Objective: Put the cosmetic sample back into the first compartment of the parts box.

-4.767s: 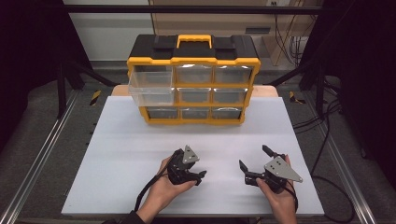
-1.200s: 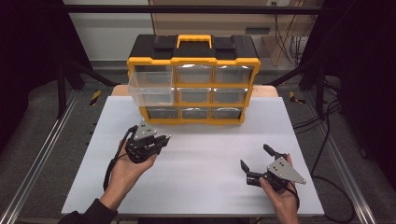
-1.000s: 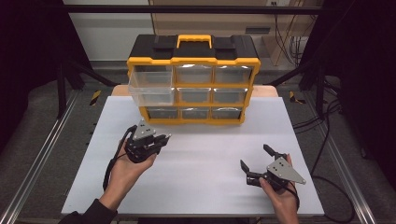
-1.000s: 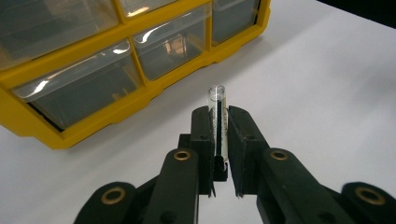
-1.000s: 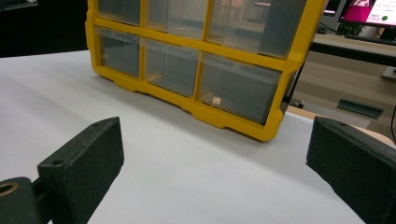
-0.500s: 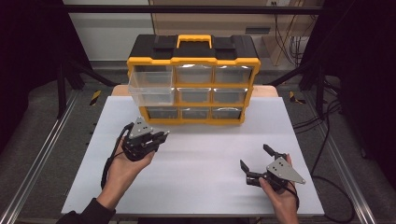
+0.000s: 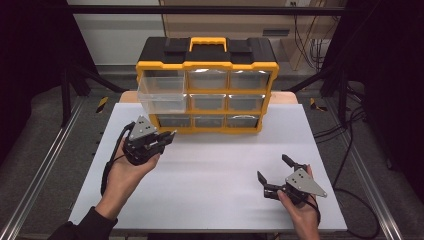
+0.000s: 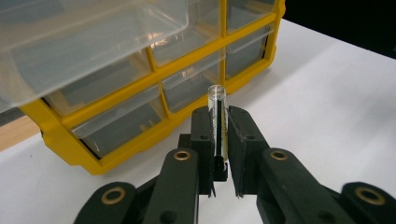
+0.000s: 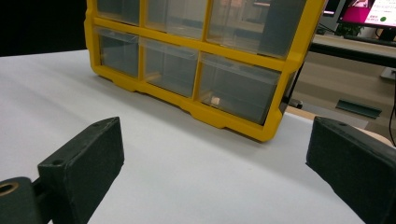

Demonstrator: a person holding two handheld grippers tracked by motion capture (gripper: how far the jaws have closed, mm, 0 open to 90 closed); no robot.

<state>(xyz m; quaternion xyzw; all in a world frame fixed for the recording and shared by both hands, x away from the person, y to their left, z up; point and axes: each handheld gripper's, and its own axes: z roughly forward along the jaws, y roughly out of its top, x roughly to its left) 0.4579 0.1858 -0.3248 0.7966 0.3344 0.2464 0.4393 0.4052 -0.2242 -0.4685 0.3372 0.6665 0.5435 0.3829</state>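
With the left gripper (image 8: pixel 219 154) clamped on the small clear plastic vial (image 8: pixel 217 119) beside the yellow drawer organiser (image 7: pixel 207 90), carry it level into the pulled-out clear drawer (image 7: pixel 162 92); right gripper (image 7: pixel 277 180) rests released.

High view: above person's side, looking forward and down over white tabletop (image 7: pixel 210 165) to yellow drawer cabinet (image 7: pixel 207 90) at far edge; whole scene, from distance.

Left gripper view: low, close to cabinet (image 8: pixel 140 88), looking along own jaws at lower left drawers, pulled-out drawer (image 8: pixel 88 42) overhead.

Right gripper view: low over tabletop (image 9: pixel 187 163), farther back, facing cabinet (image 9: pixel 201 60) obliquely, toward lower right corner.

All three share cabinet front and tabletop before it.
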